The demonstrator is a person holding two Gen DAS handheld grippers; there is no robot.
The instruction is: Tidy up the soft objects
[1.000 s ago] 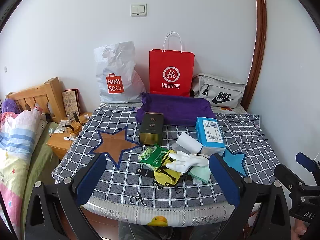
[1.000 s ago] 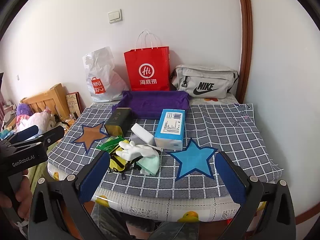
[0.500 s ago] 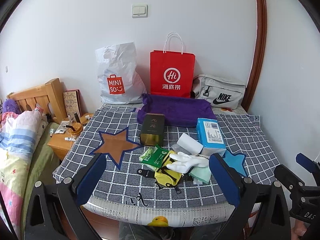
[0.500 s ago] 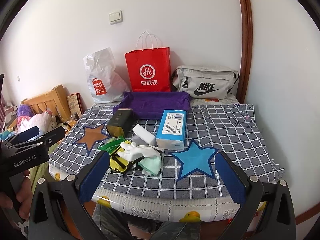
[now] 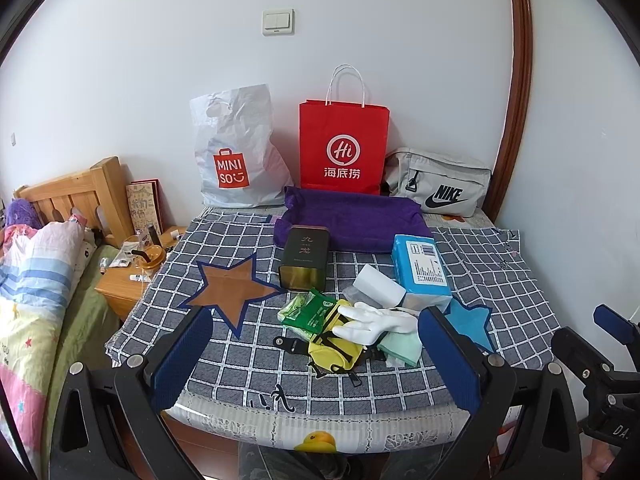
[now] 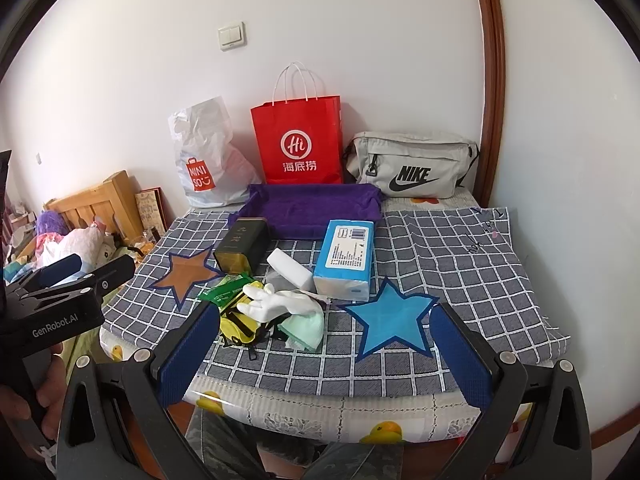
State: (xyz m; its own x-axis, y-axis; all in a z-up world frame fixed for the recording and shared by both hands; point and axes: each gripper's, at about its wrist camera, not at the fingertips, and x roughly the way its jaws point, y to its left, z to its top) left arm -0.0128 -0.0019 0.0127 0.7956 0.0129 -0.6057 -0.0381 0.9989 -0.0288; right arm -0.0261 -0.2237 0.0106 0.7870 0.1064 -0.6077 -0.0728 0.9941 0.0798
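Nothing sorted yet. My left gripper [image 5: 316, 352] and right gripper [image 6: 324, 354] hover wide open, empty. White fabric glove [image 5: 378, 320], mint cloth [image 5: 400, 346], yellow pouch [image 5: 334, 350] heaped near bench [image 5: 240, 356] edge; purple towel-lined tray [image 5: 352, 216] far, unfilled.

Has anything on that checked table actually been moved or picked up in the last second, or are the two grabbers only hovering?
Nothing was picked up or let go. Both views drift very slightly, so the hands barely moved. The left gripper and right gripper stay wide open and empty, short of the table. The white rubber glove, yellow strapped pouch, green packet and blue tissue pack lie where they were.
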